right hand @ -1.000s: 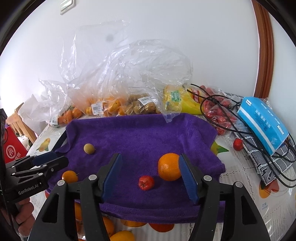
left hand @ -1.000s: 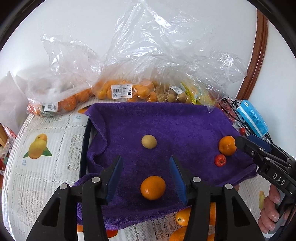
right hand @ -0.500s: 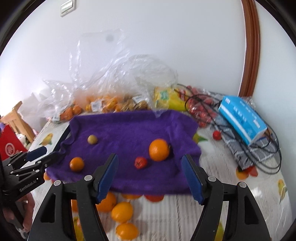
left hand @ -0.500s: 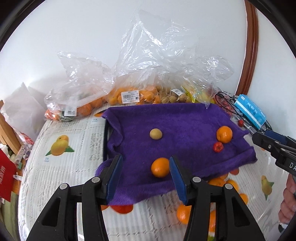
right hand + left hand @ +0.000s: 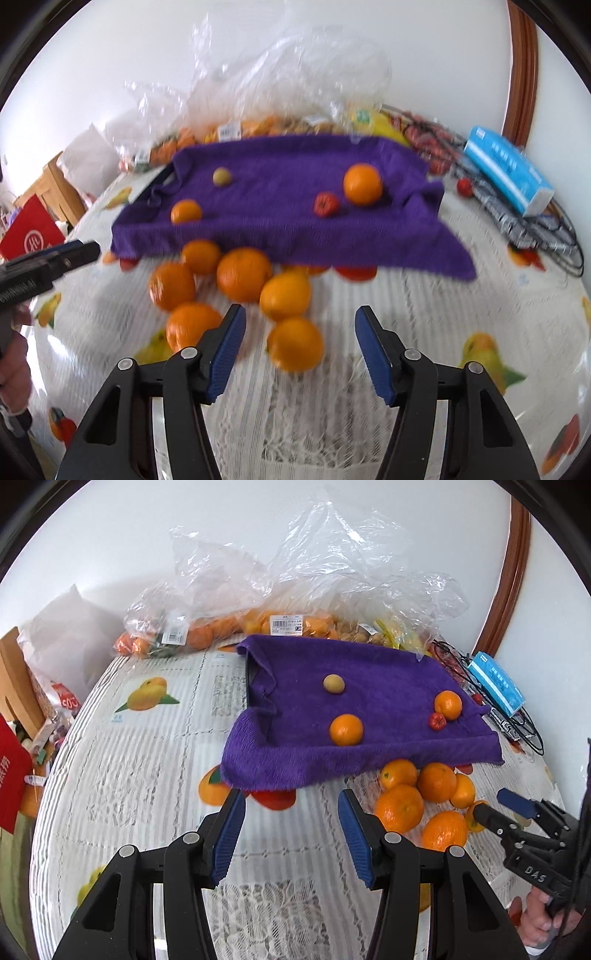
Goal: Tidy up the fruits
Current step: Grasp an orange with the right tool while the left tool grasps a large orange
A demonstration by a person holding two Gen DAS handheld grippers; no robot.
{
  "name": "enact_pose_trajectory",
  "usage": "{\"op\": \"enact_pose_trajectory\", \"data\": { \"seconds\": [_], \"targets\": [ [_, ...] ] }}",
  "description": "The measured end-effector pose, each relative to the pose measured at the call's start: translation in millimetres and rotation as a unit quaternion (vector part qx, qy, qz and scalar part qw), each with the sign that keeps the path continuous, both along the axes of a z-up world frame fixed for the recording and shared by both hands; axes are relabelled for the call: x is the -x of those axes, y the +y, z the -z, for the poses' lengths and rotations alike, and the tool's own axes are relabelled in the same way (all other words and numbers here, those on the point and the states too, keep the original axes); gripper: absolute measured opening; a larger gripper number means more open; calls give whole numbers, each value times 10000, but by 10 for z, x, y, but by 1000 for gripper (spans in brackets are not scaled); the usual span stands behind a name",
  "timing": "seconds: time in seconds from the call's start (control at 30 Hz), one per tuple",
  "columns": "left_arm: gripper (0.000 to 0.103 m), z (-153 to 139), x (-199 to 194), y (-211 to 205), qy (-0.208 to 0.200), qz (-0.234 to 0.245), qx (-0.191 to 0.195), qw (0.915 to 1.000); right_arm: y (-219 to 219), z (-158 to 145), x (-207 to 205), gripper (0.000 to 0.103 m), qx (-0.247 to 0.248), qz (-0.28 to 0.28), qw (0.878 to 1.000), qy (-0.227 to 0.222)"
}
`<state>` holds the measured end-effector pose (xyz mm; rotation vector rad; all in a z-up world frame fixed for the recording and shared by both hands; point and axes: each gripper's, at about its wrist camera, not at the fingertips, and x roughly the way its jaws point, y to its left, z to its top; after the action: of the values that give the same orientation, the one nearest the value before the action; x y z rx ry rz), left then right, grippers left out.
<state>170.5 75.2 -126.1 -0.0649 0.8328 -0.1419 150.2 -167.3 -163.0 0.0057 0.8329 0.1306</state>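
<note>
My right gripper [image 5: 297,349] is closing with the nearest orange [image 5: 295,343] loose between its jaws, no pad touching yet. I judge it firm, light and prone to roll, so I'd pinch across its widest middle. My left gripper [image 5: 291,834] hangs empty, part open. At twelve o'clock, the purple towel [image 5: 280,199] holds sorted fruit.
</note>
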Motion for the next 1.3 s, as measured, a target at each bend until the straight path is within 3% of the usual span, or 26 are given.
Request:
{"op": "enact_pose_trajectory", "data": {
  "seconds": [0.1,0.27,0.63,0.93,1.03,1.3],
  "targets": [
    [50,12,92,4,-19,27,-56,10000,6,108,3,55,58,34,9999,80],
    [50,64,136,-27,51,118,-4,9999,-3,222,-13,36,60,43,9999,111],
    [50,145,49,-468,65,733,353,9967,-308,144,120,36,253,247,9993,-117],
    [49,364,-228,-792,559,943,443,9930,-483,122,177,36,121,342,9992,-181],
    [41,411,-275,-817,623,931,516,9924,-472,123,176,36,143,308,9992,-192],
    [40,389,-168,-710,544,864,189,9946,-408,100,136,36,122,232,9994,-245]
  ]
}}
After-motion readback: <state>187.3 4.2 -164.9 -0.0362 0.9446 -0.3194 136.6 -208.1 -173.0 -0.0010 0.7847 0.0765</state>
